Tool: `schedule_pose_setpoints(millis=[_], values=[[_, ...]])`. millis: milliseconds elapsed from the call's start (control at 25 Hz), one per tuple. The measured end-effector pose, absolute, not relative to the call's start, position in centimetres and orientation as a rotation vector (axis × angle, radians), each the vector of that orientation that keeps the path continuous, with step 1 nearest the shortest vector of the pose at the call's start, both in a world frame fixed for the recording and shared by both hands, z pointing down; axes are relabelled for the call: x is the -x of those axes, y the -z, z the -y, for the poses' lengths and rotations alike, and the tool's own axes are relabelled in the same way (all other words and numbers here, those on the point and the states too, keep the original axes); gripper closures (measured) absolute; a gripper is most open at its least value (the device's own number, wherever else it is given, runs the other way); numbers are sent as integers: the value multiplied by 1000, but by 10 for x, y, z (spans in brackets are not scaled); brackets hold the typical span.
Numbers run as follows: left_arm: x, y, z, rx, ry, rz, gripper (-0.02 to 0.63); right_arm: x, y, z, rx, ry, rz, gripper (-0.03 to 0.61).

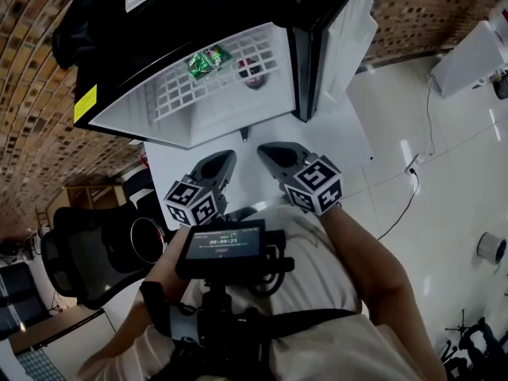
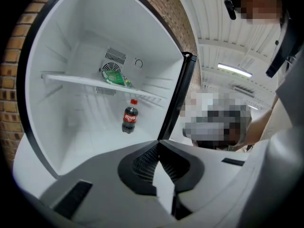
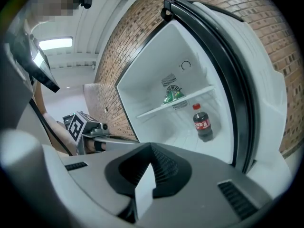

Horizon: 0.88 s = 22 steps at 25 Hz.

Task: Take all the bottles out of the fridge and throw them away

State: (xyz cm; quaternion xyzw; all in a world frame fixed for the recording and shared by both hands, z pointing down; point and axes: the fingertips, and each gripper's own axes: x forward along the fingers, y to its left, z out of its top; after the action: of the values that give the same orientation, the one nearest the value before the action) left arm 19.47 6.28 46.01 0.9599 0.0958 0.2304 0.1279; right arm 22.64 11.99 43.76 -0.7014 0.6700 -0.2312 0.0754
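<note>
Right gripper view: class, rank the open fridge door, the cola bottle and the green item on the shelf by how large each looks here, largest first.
1. fridge door
2. cola bottle
3. green item; it sits further back than the bottle, so its real size may be closer.

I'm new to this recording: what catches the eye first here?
The open fridge, white inside, dominates every view. A red-capped cola bottle stands under its shelf; green items lie on the shelf. The left gripper and right gripper, both shut and empty, face it.
</note>
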Motion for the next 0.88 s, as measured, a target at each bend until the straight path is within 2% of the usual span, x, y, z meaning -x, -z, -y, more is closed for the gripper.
schedule_pose_setpoints(millis=[880], values=[[-212, -461, -54, -2804, -683, -266, 612, -238, -438, -112, 2084, 701, -2026, 575]])
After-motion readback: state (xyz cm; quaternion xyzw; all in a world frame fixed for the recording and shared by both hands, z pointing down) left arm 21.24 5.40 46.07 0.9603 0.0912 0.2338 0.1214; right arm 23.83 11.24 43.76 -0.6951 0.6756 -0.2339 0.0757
